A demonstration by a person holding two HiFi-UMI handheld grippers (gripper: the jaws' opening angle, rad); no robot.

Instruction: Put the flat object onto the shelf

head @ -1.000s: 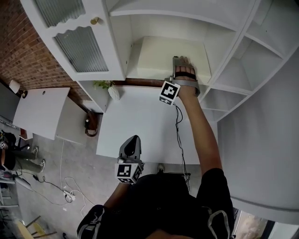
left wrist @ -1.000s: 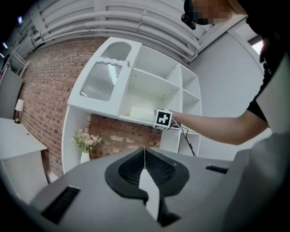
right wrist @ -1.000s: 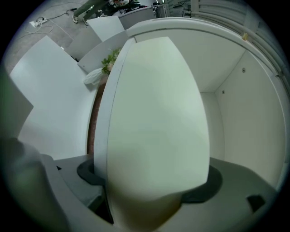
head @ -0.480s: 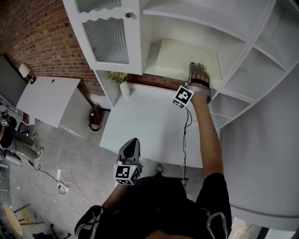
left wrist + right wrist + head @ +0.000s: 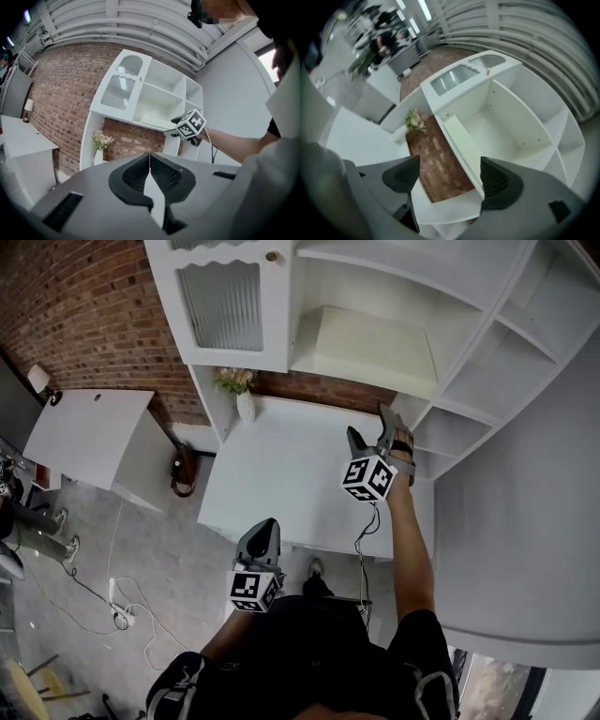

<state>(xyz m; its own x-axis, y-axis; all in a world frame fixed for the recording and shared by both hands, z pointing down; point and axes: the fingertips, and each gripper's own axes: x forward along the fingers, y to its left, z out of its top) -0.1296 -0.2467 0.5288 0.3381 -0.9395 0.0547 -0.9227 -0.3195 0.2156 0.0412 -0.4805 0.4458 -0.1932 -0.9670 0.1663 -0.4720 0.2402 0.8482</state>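
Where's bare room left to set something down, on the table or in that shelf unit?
The white tabletop is bare except the small white vase of flowers at its back left corner. The cream flat board covers most of its shelf compartment; the shelf above looks free.

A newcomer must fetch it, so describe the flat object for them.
Against the brick wall stands a white shelf unit. In its wide bay right of the glass door lies the flat object, a broad slab, cream where the shelves around it are white.
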